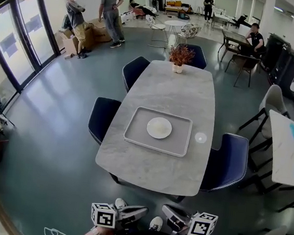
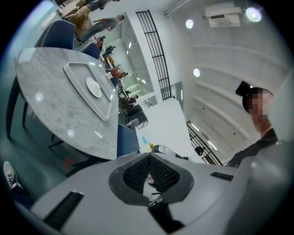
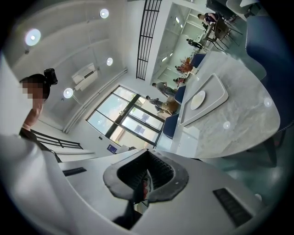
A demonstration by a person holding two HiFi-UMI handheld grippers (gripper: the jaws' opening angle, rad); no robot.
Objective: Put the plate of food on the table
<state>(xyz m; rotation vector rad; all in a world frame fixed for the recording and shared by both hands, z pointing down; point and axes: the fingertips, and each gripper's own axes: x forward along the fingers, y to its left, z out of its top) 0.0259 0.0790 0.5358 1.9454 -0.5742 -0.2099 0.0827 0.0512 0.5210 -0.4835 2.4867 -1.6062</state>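
Observation:
A round white plate (image 1: 159, 127) lies in the middle of a grey tray (image 1: 132, 134) on the marble table (image 1: 181, 92). Whatever is on the plate is too small to make out. Both grippers hang low in front of the person's body, well short of the table's near edge, tips turned toward each other. The left gripper (image 1: 139, 211) is shut with nothing in it, and so is the right gripper (image 1: 167, 210). The left gripper view shows its shut jaws (image 2: 149, 154) with the plate (image 2: 93, 87) and tray (image 2: 76, 75) far off. The right gripper view shows its shut jaws (image 3: 148, 151) and the distant plate (image 3: 198, 99).
Blue chairs stand at the table's left (image 1: 103, 117), right (image 1: 228, 162) and far left (image 1: 136, 69). A potted plant (image 1: 180, 55) stands at the far end. A small white disc (image 1: 200, 138) lies right of the tray. A white table (image 1: 290, 150) stands at right; people stand at the back.

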